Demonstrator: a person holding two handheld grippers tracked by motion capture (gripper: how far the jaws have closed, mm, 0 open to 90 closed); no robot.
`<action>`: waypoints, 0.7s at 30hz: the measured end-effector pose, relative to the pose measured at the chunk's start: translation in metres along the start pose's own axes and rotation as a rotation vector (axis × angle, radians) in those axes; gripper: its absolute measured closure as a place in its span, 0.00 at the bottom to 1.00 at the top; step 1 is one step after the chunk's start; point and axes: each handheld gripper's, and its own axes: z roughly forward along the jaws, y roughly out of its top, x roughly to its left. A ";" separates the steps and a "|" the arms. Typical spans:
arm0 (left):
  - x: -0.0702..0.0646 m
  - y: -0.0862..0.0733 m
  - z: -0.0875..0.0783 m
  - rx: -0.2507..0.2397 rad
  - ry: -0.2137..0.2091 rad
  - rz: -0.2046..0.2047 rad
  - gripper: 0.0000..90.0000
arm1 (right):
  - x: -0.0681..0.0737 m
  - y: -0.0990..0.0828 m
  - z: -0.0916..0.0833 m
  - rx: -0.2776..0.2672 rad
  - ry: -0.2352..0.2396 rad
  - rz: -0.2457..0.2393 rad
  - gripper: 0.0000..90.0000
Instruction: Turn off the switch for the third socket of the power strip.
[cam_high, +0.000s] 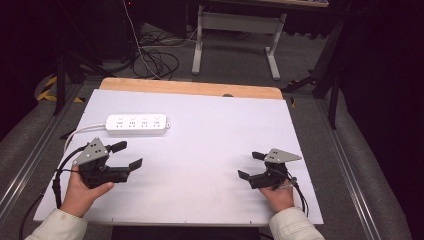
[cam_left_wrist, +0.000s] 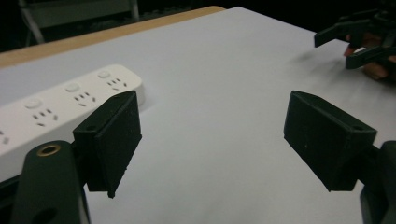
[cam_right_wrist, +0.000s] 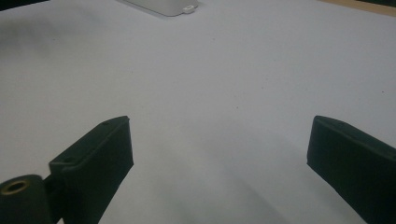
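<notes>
So far we have gripped nothing; our left gripper (cam_high: 130, 155) stands with jaws spread and empty just near the strip (cam_high: 136, 125) at the board's (cam_high: 210, 150) far left, our right gripper (cam_high: 250, 165) spread too, well apart; any handling remains ahead.

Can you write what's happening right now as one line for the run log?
left gripper: open, nothing held, near power strip | right gripper: open, nothing held | power strip: flat on white board, untouched
</notes>
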 end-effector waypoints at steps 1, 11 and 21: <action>0.001 -0.005 0.001 -0.007 -0.021 -0.029 0.22 | 0.000 0.000 0.000 0.000 0.001 0.001 0.08; 0.002 -0.033 0.007 0.030 0.014 -0.017 0.21 | 0.000 0.000 0.000 -0.002 0.008 -0.003 0.08; 0.004 -0.054 0.011 0.024 0.042 -0.043 0.20 | 0.001 0.000 -0.001 -0.001 0.011 -0.001 0.08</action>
